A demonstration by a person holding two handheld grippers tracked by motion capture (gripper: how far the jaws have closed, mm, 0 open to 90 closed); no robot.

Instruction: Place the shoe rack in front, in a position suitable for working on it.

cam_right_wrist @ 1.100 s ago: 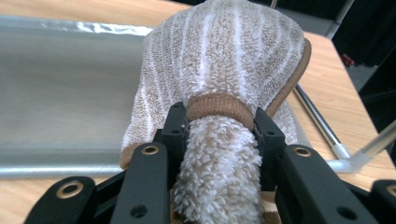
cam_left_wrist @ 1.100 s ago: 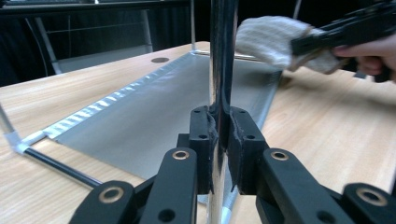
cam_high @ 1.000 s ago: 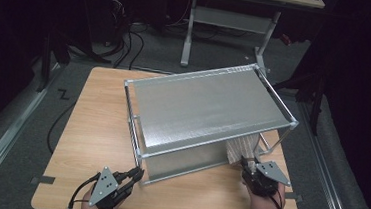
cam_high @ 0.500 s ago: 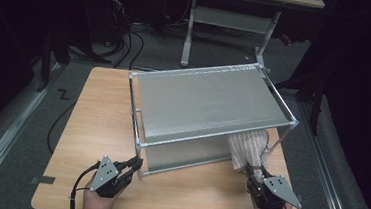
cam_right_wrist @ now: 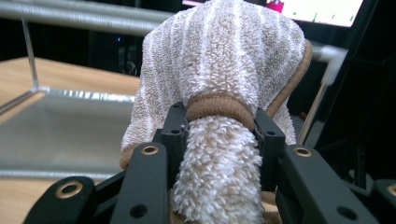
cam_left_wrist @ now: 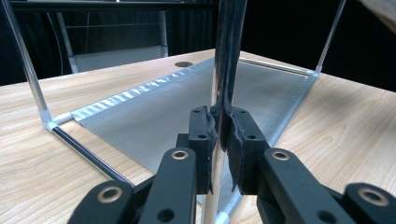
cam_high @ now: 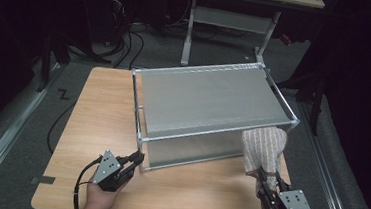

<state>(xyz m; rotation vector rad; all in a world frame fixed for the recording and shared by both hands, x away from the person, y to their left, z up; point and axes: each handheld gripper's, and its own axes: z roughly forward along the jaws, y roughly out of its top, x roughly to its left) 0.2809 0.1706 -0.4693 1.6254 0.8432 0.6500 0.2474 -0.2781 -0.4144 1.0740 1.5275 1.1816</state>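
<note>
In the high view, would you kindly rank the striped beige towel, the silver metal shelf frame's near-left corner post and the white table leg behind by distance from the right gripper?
1. Striped beige towel, held in the right gripper.
2. Near-left corner post, leftward across the table.
3. White table leg, far beyond.

The left gripper (cam_high: 136, 159) sits low at about 7 o'clock, its jaws pinched tight on a thin metal post (cam_left_wrist: 225, 70). The right gripper (cam_high: 267, 178) sits at 5 o'clock, its jaws squeezing a bunched towel (cam_high: 264, 148), pointing up.

Towel (cam_right_wrist: 219, 107) bottom cut off by frame edge
</note>
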